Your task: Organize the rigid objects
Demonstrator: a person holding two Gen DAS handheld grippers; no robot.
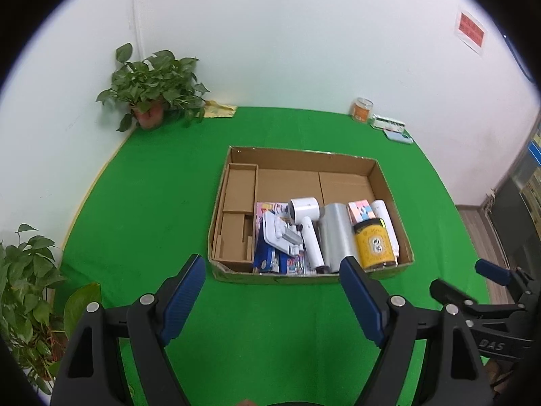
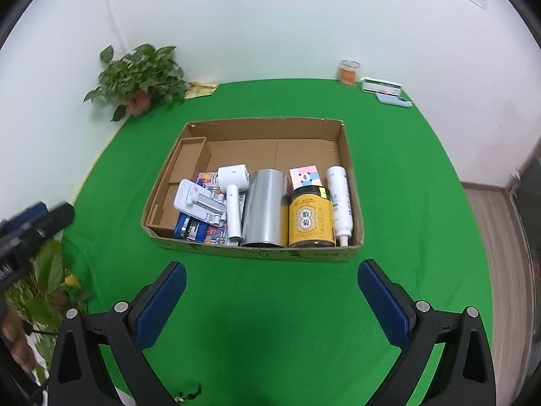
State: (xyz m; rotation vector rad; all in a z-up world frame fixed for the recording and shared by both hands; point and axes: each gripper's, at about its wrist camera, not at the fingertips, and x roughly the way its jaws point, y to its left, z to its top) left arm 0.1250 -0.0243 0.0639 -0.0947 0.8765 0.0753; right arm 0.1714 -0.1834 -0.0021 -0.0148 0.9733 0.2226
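Left gripper [image 1: 272,291] and right gripper [image 2: 270,299] spread wide, empty, above the table's near edge; cardboard box [image 2: 348,155] packed along its near wall; sorting apparently finished or paused; next: withdrawal.

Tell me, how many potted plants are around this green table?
2. One potted plant stands at the far-left corner by the wall; a second leafy plant sits near-left, beside the table's edge. Others may be out of view.

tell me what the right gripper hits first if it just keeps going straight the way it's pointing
Probably the near wall of the cardboard box. The right gripper has its jaws open over bare green cloth, aimed at the box front, behind which a silver can lies. Height over the table is unclear.
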